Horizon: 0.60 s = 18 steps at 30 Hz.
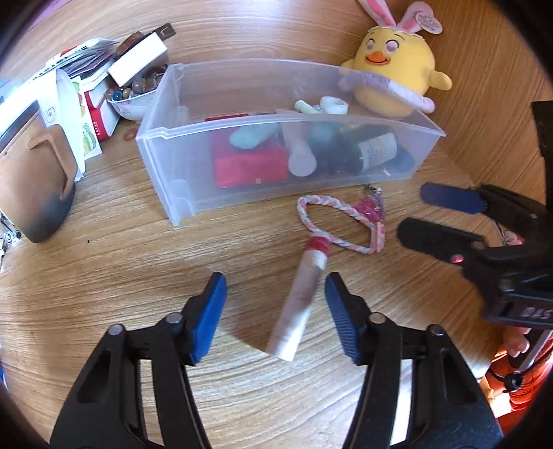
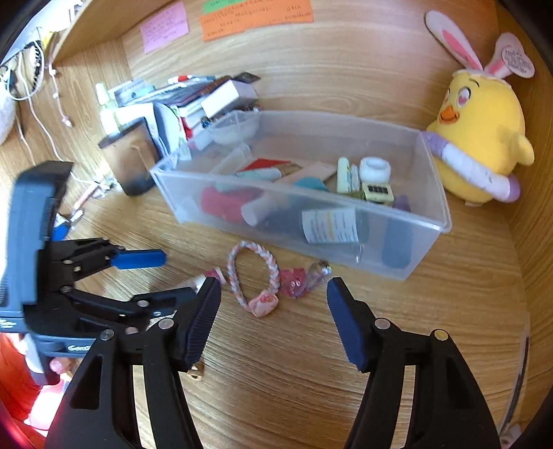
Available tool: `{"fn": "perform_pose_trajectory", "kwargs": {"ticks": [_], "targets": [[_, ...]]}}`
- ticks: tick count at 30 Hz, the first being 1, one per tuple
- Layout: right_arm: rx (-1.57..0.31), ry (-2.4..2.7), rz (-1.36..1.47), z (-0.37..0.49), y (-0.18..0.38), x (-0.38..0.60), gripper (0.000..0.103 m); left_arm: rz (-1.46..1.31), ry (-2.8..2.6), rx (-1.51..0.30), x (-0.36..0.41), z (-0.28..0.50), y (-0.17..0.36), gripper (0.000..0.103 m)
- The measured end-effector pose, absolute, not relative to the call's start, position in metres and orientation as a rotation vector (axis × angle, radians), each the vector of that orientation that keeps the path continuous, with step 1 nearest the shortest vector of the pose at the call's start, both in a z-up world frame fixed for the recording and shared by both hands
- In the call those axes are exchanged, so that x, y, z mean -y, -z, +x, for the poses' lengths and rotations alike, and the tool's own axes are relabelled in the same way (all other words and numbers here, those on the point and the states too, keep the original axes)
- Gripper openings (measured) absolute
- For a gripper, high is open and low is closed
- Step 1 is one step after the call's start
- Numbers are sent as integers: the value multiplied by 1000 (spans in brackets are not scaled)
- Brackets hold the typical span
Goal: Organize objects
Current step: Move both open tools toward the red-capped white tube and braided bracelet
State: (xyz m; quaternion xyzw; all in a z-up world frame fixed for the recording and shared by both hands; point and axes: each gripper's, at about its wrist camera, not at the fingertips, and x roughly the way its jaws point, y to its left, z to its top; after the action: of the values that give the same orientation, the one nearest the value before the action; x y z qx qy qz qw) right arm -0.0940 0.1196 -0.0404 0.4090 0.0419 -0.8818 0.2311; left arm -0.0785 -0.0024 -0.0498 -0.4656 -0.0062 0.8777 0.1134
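Step in hand: you are lining up two pickups in front of the clear bin (image 1: 345, 121); by the look of it, both are approaches, neither a grasp yet.
Left gripper (image 1: 276, 311): released; the jaws stand apart with the white tube (image 1: 297, 311) lying between them on the desk (image 1: 103, 262), and no pad touches it.
White tube: it lies loose on the wood, its red-banded end pointing to about 1 o'clock toward the bin, its plain end near the bottom of the left wrist view.
Right gripper (image 2: 273, 317): released and empty; the braided loop (image 2: 242, 276) lies just beyond its fingertips at 12 o'clock, with the pink charm (image 2: 293, 285) beside it.
Bin: at 12 o'clock from both grippers, already holding a red pouch (image 1: 249, 165), a dark bottle with a label (image 2: 330, 226) and small jars.
Next move, left: you likely need to drop lower and centre the tube before closing; it is round and may roll off a slanted pinch.
Next move, right: the loop is limp and flat, so you probably must reach forward and press low to catch a strand.
Plush chick (image 2: 480, 138): at 2 o'clock, beside the bin's end wall, clear of your path.
Writing: the bottle label, the heart tag on the chick's ear, and the sticky notes (image 2: 255, 15) carry print too small to read; letters on the gripper bodies are only partly visible.
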Motion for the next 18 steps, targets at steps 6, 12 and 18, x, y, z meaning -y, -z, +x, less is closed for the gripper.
{"fn": "perform_pose_trajectory", "kwargs": {"ticks": [6,12,18], "targets": [[-132,2398,1173,-98,54,-111,48,-1338,-2601,-3,2,-75,50,32],[-175,2375,1211,-101,66,-96,40,-1328,-2584,9,6,-74,50,14],[-265,2409,1201,-103,68,-84,34,-1313,-2602,17,9,-69,49,14]]}}
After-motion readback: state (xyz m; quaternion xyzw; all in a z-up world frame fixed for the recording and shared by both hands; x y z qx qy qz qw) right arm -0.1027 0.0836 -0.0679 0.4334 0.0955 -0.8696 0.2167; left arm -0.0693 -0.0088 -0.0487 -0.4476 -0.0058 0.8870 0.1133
